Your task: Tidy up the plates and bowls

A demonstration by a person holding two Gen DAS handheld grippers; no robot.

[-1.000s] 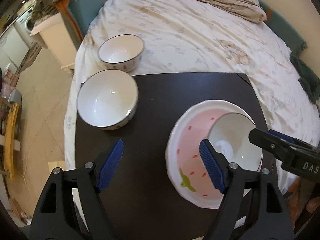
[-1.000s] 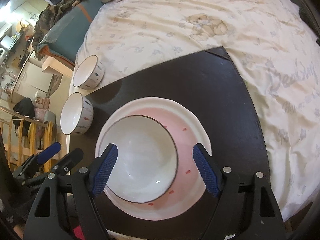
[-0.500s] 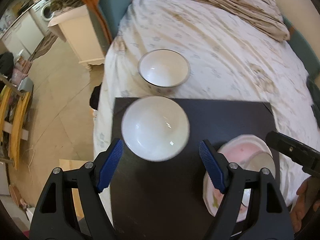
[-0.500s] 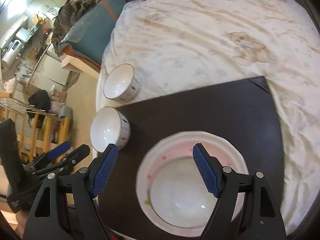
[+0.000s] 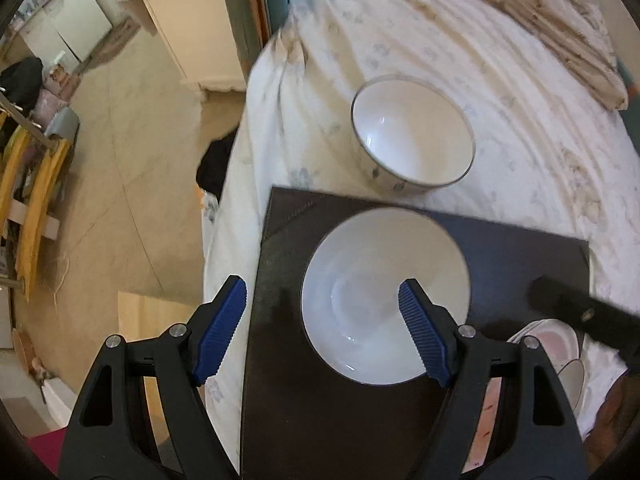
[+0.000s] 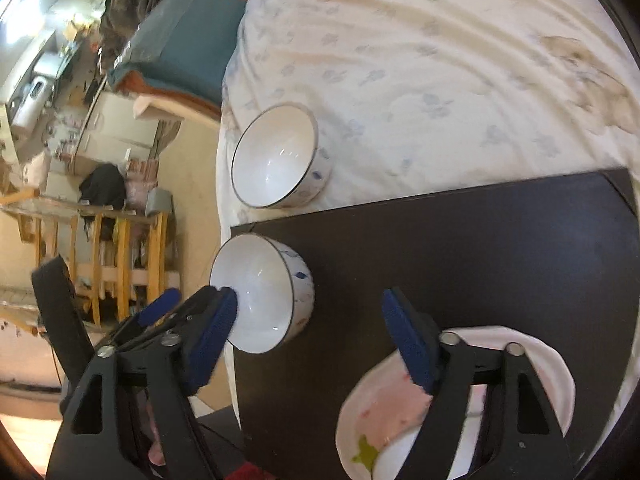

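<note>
The left tongs point(image 5: 320, 332) hang open and empty over the near bowl point(image 5: 384, 296), likely to lift it for stacking. The right tongs point(image 6: 308, 340) are closing on nothing above the mat point(image 6: 460, 248).

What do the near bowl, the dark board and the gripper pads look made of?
Near bowl: likely glazed ceramic, glossy white with sharp highlights. Dark board: smooth, matte, stiff-looking sheet; material unclear. Pads: ribbed blue, probably rubber or plastic.
</note>
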